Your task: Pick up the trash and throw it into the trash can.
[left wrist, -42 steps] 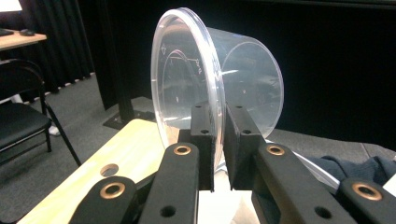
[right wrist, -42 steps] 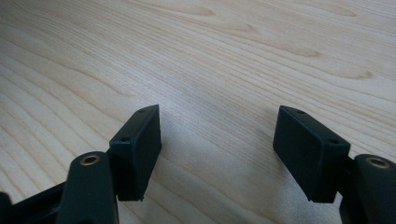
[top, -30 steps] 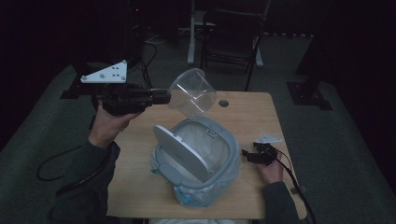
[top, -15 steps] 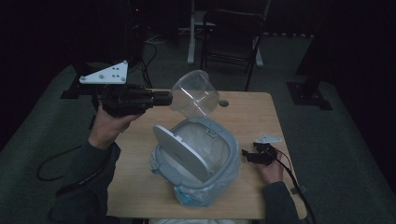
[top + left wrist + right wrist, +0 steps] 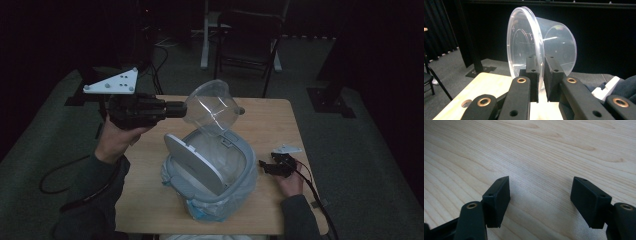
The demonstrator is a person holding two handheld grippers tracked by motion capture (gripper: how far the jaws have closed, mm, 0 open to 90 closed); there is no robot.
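Note:
A clear plastic tub (image 5: 210, 106) hangs tipped on its side above a grey lidded bin (image 5: 212, 167) lined with a bag. My left gripper (image 5: 181, 109) is shut on the tub's rim; in the left gripper view the two jaws pinch the tub wall (image 5: 541, 55) near its lip, with the left gripper (image 5: 541, 75) level. The bin's flap lid (image 5: 192, 162) stands open. My right gripper (image 5: 265, 167) rests low on the table right of the bin. In the right gripper view its jaws stand wide apart over bare wood, the right gripper (image 5: 540, 195) holding nothing.
The wooden table (image 5: 150, 210) has a round cable hole (image 5: 466, 103) near its far edge. A folding chair (image 5: 247, 50) and stand bases sit on the dark floor behind. A cable (image 5: 57, 175) trails from the left gripper over the floor.
The left gripper and the tub have drifted slightly lower toward the bin. The right gripper has stayed where it was.

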